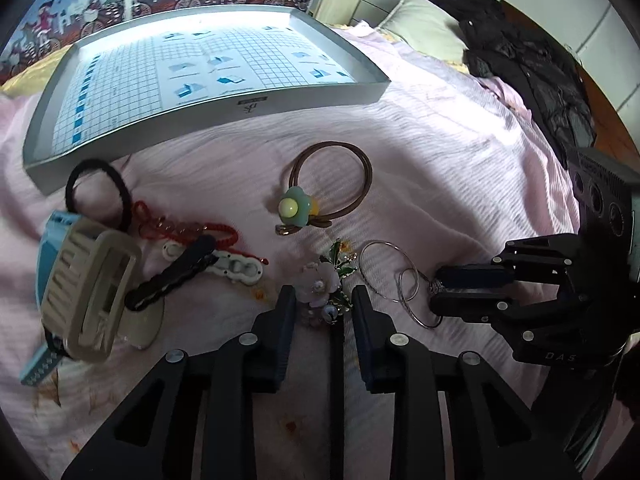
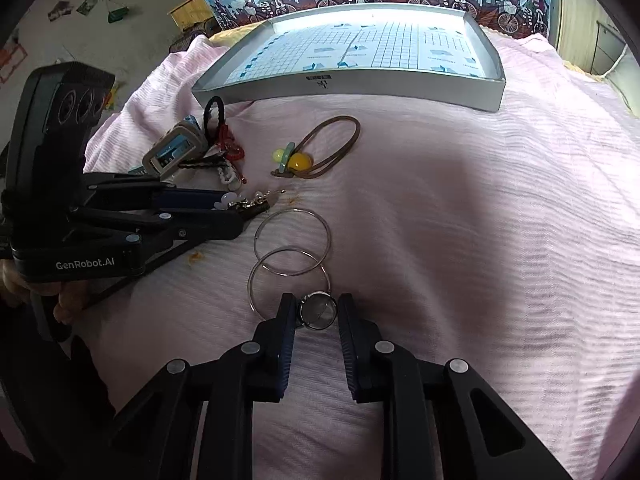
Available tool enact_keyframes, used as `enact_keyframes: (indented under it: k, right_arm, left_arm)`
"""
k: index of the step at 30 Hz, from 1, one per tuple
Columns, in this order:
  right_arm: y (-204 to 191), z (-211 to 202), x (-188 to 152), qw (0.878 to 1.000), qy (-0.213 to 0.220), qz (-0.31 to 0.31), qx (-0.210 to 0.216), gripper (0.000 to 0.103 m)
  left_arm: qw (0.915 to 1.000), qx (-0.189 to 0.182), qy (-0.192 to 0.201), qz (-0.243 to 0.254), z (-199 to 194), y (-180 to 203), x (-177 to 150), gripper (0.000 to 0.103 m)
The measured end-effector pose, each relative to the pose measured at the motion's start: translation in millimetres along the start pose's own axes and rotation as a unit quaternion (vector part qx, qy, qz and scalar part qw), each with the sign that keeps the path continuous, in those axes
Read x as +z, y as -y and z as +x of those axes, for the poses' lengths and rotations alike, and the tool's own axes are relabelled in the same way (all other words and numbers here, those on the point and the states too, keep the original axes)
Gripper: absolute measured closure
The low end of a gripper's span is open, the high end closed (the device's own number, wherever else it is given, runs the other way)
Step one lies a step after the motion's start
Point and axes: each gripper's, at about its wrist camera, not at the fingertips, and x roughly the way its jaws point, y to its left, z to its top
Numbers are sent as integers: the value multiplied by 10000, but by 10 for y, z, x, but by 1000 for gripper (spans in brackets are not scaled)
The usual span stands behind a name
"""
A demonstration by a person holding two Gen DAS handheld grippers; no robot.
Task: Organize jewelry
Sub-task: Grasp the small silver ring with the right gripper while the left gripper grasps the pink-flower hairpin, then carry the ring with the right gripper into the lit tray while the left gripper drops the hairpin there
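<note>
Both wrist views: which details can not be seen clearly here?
- Flower brooch, left wrist view: lower part hidden between the left hand-held gripper fingers.
- Small ring, right wrist view: contact with the right hand-held gripper unclear.
- Tray label: too small to read.

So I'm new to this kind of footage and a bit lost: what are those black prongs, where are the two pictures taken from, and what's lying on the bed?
The prongs are two hand-held grasping tools, each carrying a forward-looking camera. The left tool straddles a flower brooch, fingers open. The right tool brackets a small ring, not visibly clamped. On the pink bedspread lie two silver hoops, a brown hair tie with a flower charm, a black hair tie, a red cord bracelet and a cream claw clip. The grey tray behind holds none of them.
</note>
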Motion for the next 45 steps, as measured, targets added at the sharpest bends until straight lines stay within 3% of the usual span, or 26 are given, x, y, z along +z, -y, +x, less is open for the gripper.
enact_keyframes:
  k: [8, 16, 20, 23, 29, 33, 36, 42, 45]
  right_arm:
    - [3, -177, 26, 9985, 521, 25, -160, 83]
    - [6, -382, 86, 9905, 1279, -10, -501, 83]
    - [36, -422, 190, 9861, 1543, 47, -621, 83]
    - [123, -414, 453, 9815, 1789, 260, -624, 83]
    - [262, -240, 1060, 9720, 2226, 564, -504, 83]
    - [327, 47, 1373, 9734, 2174, 591, -412, 83]
    - [326, 264, 1483, 9772, 2014, 462, -477, 83]
    - [333, 532, 1502, 9825, 1743, 376, -544, 83]
    - [343, 553, 1495, 9822, 1759, 393, -533, 82]
  left_arm:
    - [9978, -33, 275, -599, -263, -28, -143, 79]
    - [9895, -69, 990, -1049, -539, -120, -79, 79]
    - [9785, -117, 1480, -1431, -671, -213, 118, 79]
    - [9705, 150, 1833, -1561, -764, -307, 342, 79]
    - [9425, 444, 2572, -2089, -809, -753, 801, 79]
    - [9335, 538, 2619, -2389, -643, -1112, 985, 79]
    - [9317, 554, 2465, -2610, -475, -1329, 1072, 79]
    - [9386, 699, 2032, -2701, -178, -1535, 1069, 79]
    - [9439, 536, 1812, -2707, -111, -1569, 1076, 79]
